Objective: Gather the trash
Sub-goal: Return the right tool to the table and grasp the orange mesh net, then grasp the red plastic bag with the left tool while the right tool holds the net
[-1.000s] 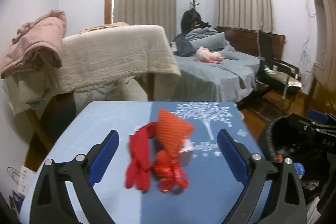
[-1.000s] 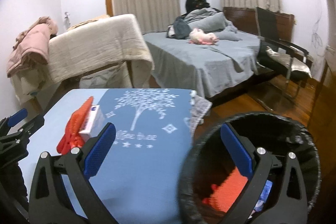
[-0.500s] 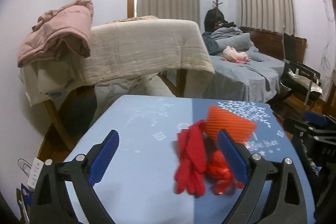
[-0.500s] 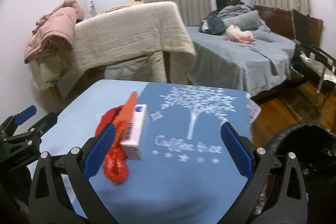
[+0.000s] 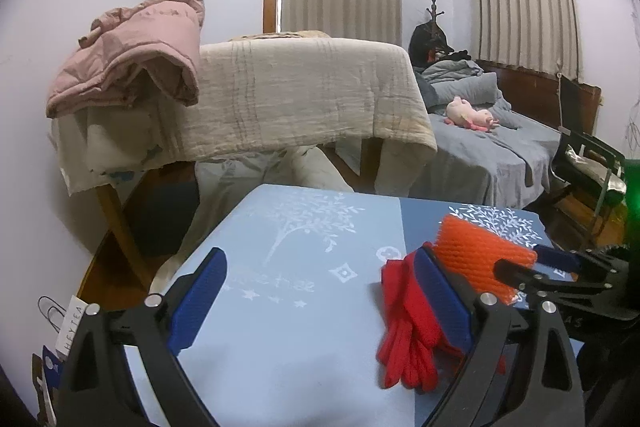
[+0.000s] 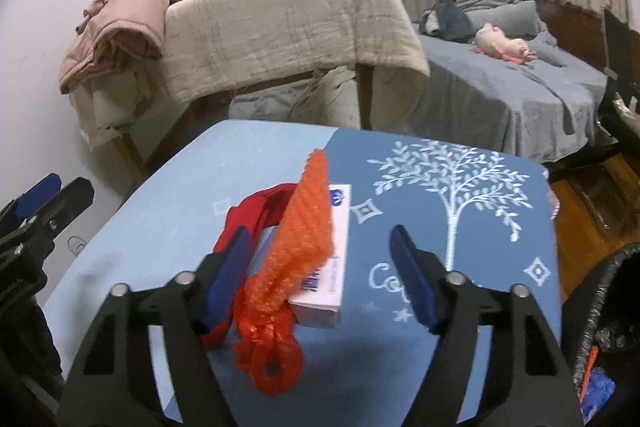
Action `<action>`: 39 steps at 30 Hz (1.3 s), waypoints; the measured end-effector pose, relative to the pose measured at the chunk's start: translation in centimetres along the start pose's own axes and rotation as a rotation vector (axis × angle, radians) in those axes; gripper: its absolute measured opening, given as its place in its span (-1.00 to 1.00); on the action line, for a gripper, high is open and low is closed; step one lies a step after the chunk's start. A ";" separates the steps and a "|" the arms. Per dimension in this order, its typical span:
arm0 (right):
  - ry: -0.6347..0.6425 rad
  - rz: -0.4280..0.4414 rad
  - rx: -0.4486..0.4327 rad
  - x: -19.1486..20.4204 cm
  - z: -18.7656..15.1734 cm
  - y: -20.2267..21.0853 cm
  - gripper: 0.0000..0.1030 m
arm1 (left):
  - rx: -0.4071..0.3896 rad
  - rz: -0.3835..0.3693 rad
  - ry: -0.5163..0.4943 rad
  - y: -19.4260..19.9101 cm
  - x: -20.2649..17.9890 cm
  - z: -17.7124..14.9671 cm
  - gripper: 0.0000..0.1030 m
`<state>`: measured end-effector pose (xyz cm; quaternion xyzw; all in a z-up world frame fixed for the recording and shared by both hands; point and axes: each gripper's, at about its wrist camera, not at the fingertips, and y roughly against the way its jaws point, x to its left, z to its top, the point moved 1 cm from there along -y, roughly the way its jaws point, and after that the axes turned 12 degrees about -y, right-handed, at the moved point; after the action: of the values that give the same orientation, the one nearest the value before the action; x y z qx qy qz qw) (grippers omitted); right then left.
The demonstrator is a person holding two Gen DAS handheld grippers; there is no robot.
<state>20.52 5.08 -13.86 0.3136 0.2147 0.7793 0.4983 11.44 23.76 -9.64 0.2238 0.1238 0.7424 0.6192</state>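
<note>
Two grippers spread wide, right gripper (image 6: 322, 277) straddling orange mesh (image 6: 308, 227) and white box (image 6: 326, 267), left gripper (image 5: 320, 301) beside.

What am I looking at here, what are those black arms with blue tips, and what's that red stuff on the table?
There is no robot here. A person holds a hand-held gripper in each hand, and each one carries a wide-angle camera that looks forward along its two blue-padded fingers.

One picture comes from the left hand-held gripper, the other from the right hand-held gripper. Both are open and hold nothing.

They point at a table with a blue cloth in a bedroom. On it lie a red glove, an orange foam net with a red mesh tail, and a small white box that the net leans on. The right gripper is lined up around the net and box. A black trash bin stands at the table's right edge, with some scraps already inside.
</note>
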 end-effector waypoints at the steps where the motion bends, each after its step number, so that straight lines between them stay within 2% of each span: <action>1: 0.007 0.008 0.013 0.2 0.0 -0.2 0.05 | 0.002 -0.001 0.001 -0.1 0.0 0.0 0.80; 2: 0.014 0.020 0.028 0.4 -0.1 -0.4 -0.14 | 0.003 -0.002 0.001 -0.2 0.0 0.0 0.80; 3: 0.018 0.027 0.036 0.5 -0.1 -0.5 -0.24 | 0.004 -0.004 0.001 -0.2 -0.1 0.0 0.80; 5: 0.023 0.051 0.052 0.8 -0.2 -0.7 -0.63 | 0.005 -0.006 0.001 -0.3 -0.2 0.0 0.80; 7: 0.032 0.082 0.062 1.0 -0.1 -0.5 -0.77 | 0.005 -0.009 0.001 -0.3 -0.2 0.1 0.80; 15: 0.045 0.142 -0.006 1.8 1.0 2.8 -0.79 | -0.016 -0.016 -0.007 0.8 -1.0 0.9 0.80; 18: 0.043 0.138 -0.040 1.6 1.6 4.4 -0.79 | -0.026 -0.024 -0.012 1.4 -1.6 1.2 0.80; 26: 0.009 0.076 -0.072 -1.4 1.0 7.5 -0.79 | -0.018 -0.077 -0.038 1.9 -4.7 0.8 0.79; 30: -0.016 0.038 -0.072 -3.4 0.0 8.4 -0.78 | -0.002 -0.117 -0.051 1.8 -6.8 0.1 0.72; 39: -0.056 -0.035 -0.030 -7.4 -2.9 7.9 -0.78 | 0.069 -0.180 -0.087 0.1 -11.3 -2.3 0.54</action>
<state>15.69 -4.95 -12.81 0.3239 0.1945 0.7644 0.5223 11.73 12.95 -13.56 0.2650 0.1421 0.6686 0.6801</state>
